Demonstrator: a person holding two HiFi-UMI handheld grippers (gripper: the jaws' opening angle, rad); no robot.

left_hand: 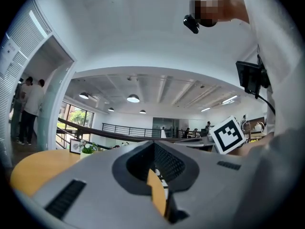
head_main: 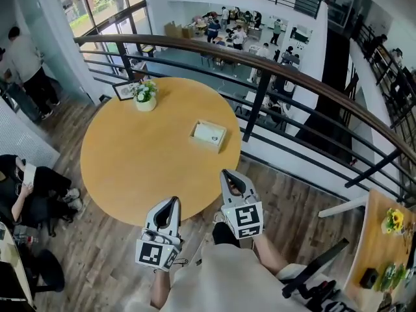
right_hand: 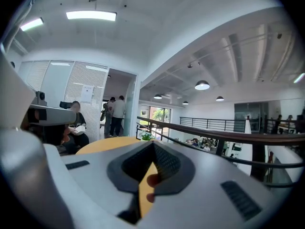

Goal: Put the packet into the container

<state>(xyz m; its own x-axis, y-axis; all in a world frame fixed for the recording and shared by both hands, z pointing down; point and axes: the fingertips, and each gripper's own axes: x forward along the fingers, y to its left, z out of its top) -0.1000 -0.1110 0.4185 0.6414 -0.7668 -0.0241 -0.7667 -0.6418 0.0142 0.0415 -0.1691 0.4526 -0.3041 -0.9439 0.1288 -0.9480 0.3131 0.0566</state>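
Note:
A shallow wooden container (head_main: 208, 136) lies on the round wooden table (head_main: 136, 168), right of its middle. Its inside shows pale and flat; I cannot tell whether that is a packet, and no separate packet shows anywhere. My left gripper (head_main: 170, 202) hovers at the table's near edge, jaws together and empty. My right gripper (head_main: 227, 173) is a little farther forward and to the right, over the table's near right rim, also shut with nothing held. In the left gripper view the left gripper (left_hand: 153, 144) points level across the table, and in the right gripper view the right gripper (right_hand: 153, 145) does the same.
A small white flower pot (head_main: 145, 97) and a framed picture (head_main: 125, 90) stand at the table's far left. A curved railing (head_main: 273, 77) runs close behind and to the right of the table. A seated person (head_main: 26, 190) is at the left. Another table (head_main: 380, 252) stands at the lower right.

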